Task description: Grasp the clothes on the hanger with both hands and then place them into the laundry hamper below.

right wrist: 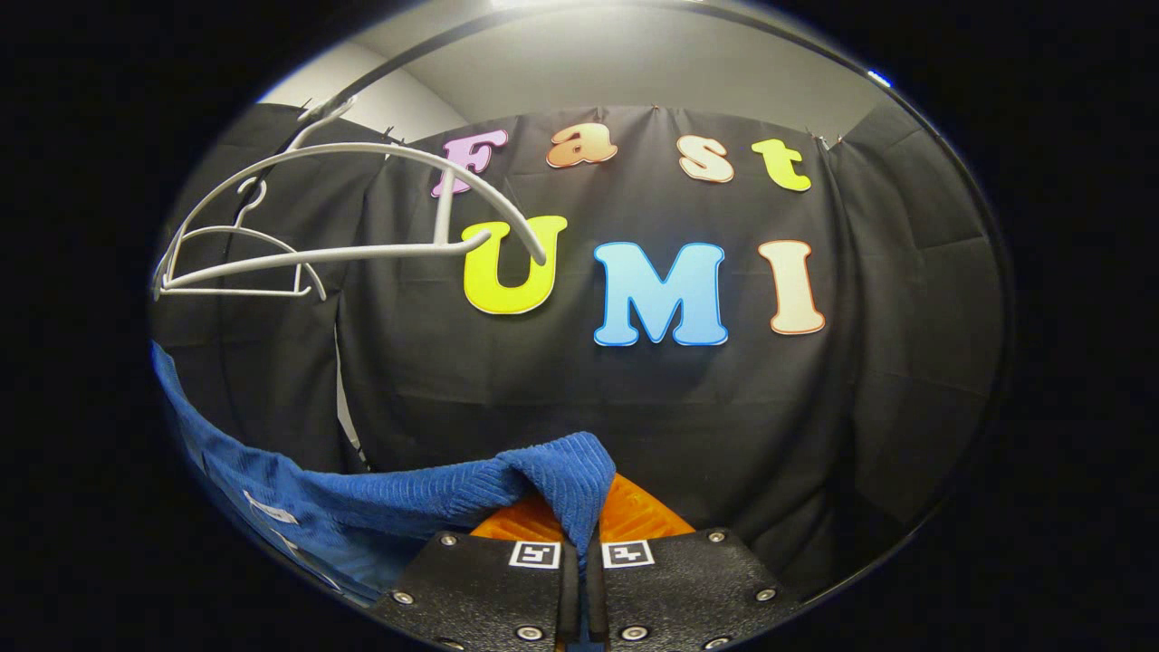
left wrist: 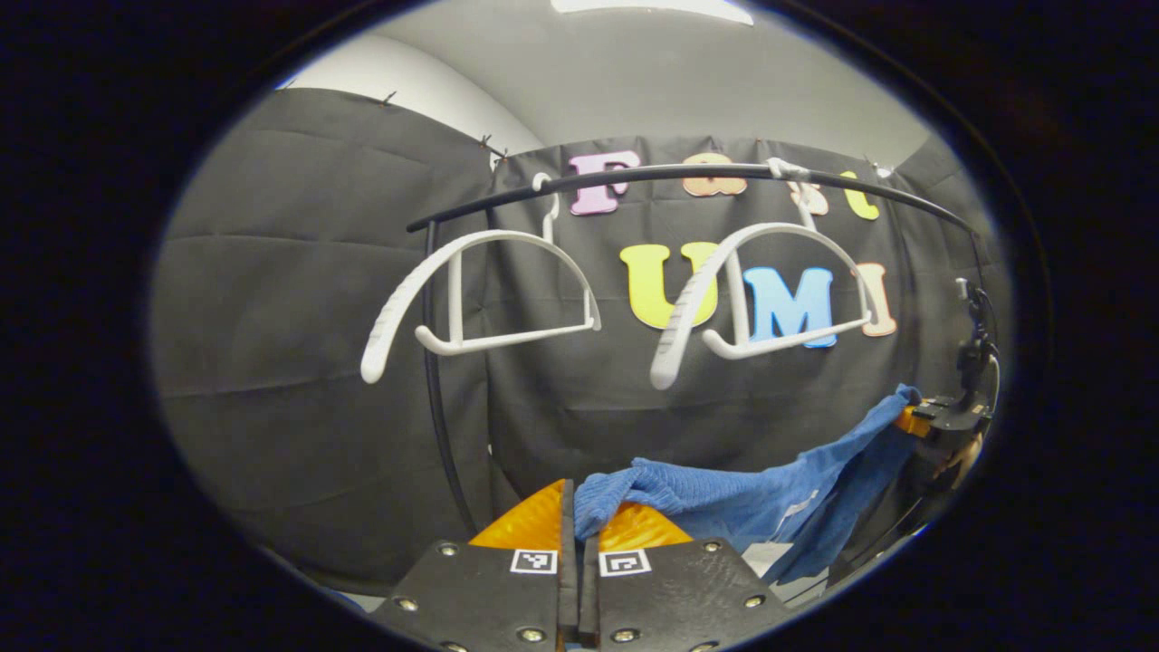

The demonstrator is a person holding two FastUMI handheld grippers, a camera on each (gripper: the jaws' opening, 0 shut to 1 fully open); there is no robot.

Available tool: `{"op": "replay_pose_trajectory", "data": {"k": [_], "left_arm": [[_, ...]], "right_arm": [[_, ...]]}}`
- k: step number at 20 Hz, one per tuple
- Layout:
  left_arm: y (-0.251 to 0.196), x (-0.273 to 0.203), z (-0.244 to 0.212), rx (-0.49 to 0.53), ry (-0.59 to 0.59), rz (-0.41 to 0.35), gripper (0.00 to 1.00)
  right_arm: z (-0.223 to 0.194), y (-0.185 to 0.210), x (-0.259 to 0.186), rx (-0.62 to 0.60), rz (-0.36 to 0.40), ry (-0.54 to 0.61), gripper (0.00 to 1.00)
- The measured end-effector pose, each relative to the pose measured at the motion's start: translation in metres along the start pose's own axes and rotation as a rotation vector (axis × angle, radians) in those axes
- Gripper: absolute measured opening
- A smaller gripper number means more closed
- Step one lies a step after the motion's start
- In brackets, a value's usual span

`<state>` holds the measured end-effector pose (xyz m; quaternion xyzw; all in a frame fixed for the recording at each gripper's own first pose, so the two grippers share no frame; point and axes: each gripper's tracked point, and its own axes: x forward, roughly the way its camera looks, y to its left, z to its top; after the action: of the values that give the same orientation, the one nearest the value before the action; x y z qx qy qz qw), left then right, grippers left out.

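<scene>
- Left gripper [left wrist: 578, 516]: fingers pressed together, pinching one end of the blue garment [left wrist: 724, 503] at the bottom of the left gripper view.
- Between the grippers the blue garment hangs stretched, below two bare white hangers [left wrist: 480, 290] on the black rail [left wrist: 670, 174].
- Right gripper [right wrist: 584, 530]: fingers closed, clamped on the garment's other end; the cloth trails off to the left in the right gripper view.

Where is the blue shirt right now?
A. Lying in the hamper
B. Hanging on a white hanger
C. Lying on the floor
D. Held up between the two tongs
D: the blue shirt stretches from the left tongs to the right tongs, both pinching it, while the two white hangers hang bare on the rail.
</scene>
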<state>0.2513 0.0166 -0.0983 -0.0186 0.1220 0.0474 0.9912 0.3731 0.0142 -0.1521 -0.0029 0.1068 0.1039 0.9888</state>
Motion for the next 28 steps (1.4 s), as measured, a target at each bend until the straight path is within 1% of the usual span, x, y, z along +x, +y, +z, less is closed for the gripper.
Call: {"op": "replay_pose_trajectory", "data": {"k": [4, 8, 10, 13, 15, 17, 23, 26, 28], "left_arm": [[-0.014, -0.026, 0.003, 0.007, -0.023, -0.077, 0.01], [-0.027, -0.072, 0.013, 0.004, -0.053, -0.16, 0.01], [-0.033, -0.086, 0.019, 0.004, -0.07, -0.203, 0.01], [-0.031, -0.115, 0.025, -0.001, -0.088, -0.266, 0.01], [-0.037, -0.138, 0.025, -0.015, -0.098, -0.311, 0.02], [-0.048, -0.149, 0.023, -0.032, -0.103, -0.357, 0.02], [-0.093, -0.188, 0.029, -0.068, -0.11, -0.489, 0.02], [-0.113, -0.208, 0.032, -0.087, -0.119, -0.54, 0.01], [-0.12, -0.213, 0.025, -0.101, -0.119, -0.557, 0.01]], "right_arm": [[0.008, 0.015, -0.052, -0.01, -0.003, -0.013, 0.02], [0.024, 0.031, -0.105, 0.005, -0.019, -0.046, 0.03], [0.033, 0.043, -0.131, 0.03, -0.019, -0.062, 0.03], [0.041, 0.061, -0.173, 0.034, -0.013, -0.078, 0.03], [0.041, 0.076, -0.197, 0.03, -0.005, -0.087, 0.03], [0.038, 0.091, -0.219, 0.036, 0.004, -0.084, 0.03], [0.044, 0.128, -0.266, 0.043, 0.047, -0.081, 0.02], [0.042, 0.146, -0.284, 0.071, 0.092, -0.071, 0.03], [0.032, 0.148, -0.289, 0.084, 0.107, -0.059, 0.03]]}}
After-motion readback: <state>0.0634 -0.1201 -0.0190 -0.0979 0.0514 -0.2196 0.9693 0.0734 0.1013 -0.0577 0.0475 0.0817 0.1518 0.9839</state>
